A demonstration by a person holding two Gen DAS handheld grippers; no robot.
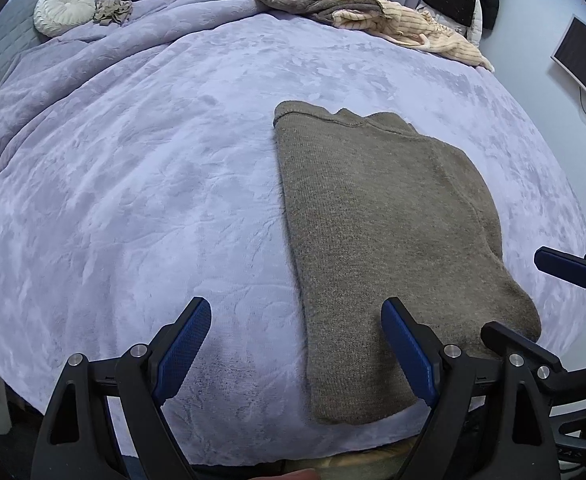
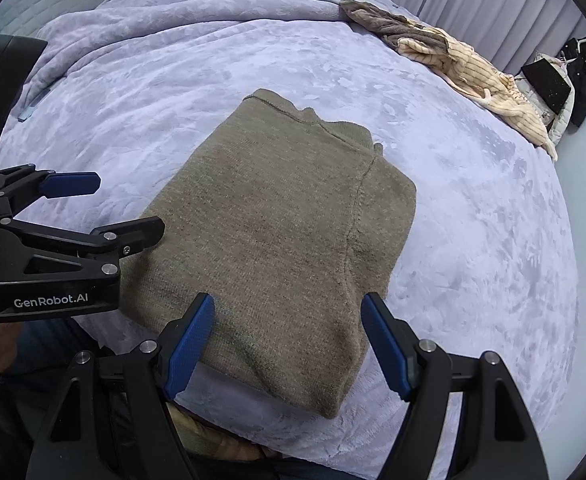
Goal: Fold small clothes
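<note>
Jaws of both grippers apart, folded sweater (image 2: 277,240) flat just beyond.

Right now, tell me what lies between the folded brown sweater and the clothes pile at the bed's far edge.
Only bare lavender blanket separates the sweater from the clothes pile; both wrist views show it.

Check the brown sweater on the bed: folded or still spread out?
Folded. The brown sweater lies as a compact rectangle on the purple blanket, no sleeves sticking out, a layered edge visible at its far end. Neither gripper holds it.
</note>
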